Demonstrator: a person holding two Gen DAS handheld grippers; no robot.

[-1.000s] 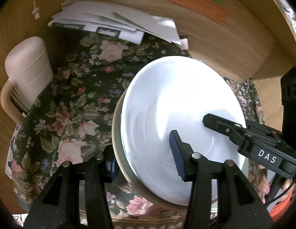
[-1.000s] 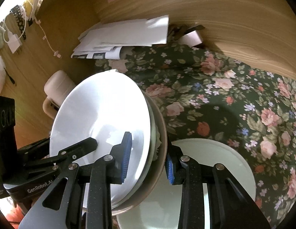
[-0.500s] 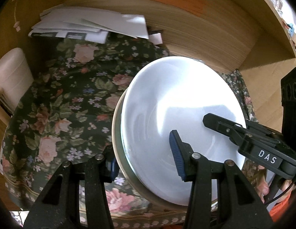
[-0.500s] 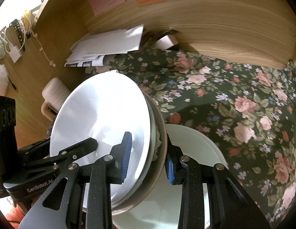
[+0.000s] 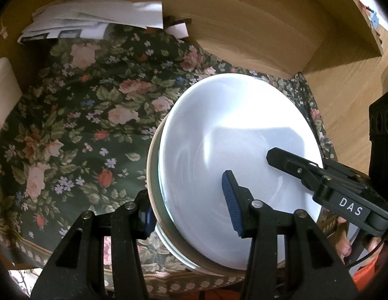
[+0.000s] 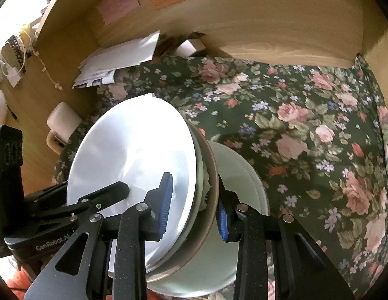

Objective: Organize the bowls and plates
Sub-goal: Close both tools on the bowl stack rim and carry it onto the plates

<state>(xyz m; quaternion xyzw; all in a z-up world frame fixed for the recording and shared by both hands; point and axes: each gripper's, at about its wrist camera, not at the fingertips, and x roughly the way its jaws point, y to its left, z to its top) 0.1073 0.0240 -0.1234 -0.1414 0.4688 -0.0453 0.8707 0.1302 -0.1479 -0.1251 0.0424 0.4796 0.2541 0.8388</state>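
Both tools, left (image 5: 191,212) and right (image 6: 194,206), clamp opposite rims of the stack (image 6: 134,165), held above the plate (image 6: 240,172) at near right.

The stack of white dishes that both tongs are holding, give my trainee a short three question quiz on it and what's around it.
1. True or false: the left tongs and the right tongs both clamp the rim of the same stack of dishes.
2. Multiple choice: what lies on the floral cloth just below the held stack? A) a fork B) a white plate C) a glass
3. Fill in: at the back left of the cloth lies a pile of ____.

Key: 1 true; 2 B; 3 papers
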